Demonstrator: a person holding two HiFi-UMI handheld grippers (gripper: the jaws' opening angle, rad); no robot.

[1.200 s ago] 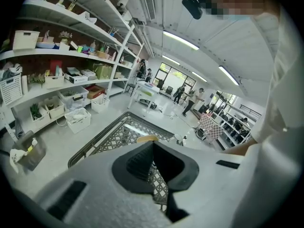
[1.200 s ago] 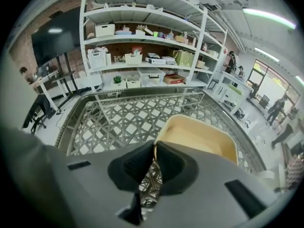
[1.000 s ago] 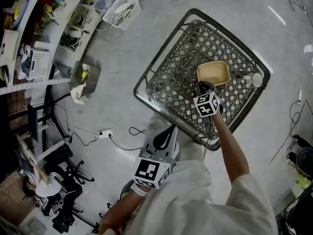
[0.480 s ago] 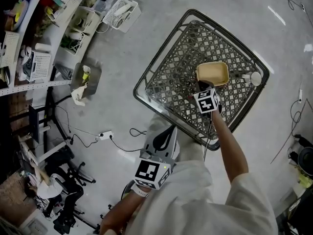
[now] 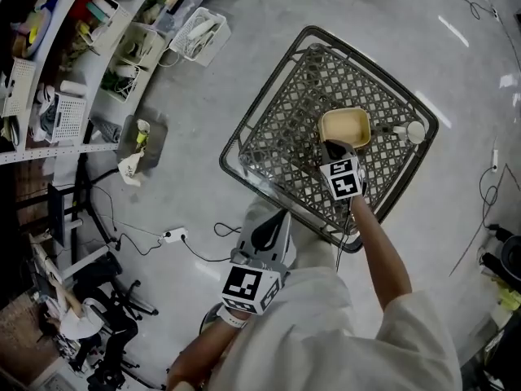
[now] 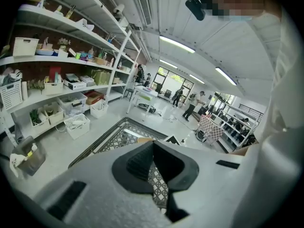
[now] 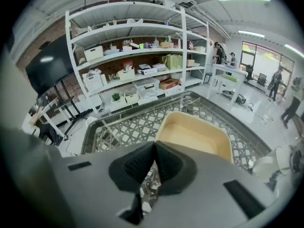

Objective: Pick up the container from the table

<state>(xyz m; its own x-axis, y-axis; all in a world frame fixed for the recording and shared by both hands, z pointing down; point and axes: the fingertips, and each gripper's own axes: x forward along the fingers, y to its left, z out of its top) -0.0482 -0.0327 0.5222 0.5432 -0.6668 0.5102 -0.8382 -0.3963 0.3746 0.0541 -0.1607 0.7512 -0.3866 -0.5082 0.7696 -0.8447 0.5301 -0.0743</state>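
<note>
A shallow yellow container (image 5: 344,127) lies on the black metal lattice table (image 5: 277,137), toward its right side. My right gripper (image 5: 328,147) reaches over the table with its tips at the container's near left corner. In the right gripper view the jaws (image 7: 154,145) are shut, pads pressed together with nothing between them, and the container (image 7: 194,134) lies just beyond them on the lattice (image 7: 123,122). My left gripper (image 5: 269,233) hangs close to my body, off the table's near edge. Its jaws (image 6: 153,144) are shut and hold nothing.
A small white round object (image 5: 414,131) sits on the table right of the container. Shelves with baskets and boxes (image 5: 73,47) line the left. A grey bin (image 5: 142,133), a white basket (image 5: 199,29) and a power strip with cable (image 5: 172,236) lie on the floor.
The view has shifted a little; table and container sit slightly further left in the picture. The right gripper stays at the container's near corner. The left gripper has barely moved.
</note>
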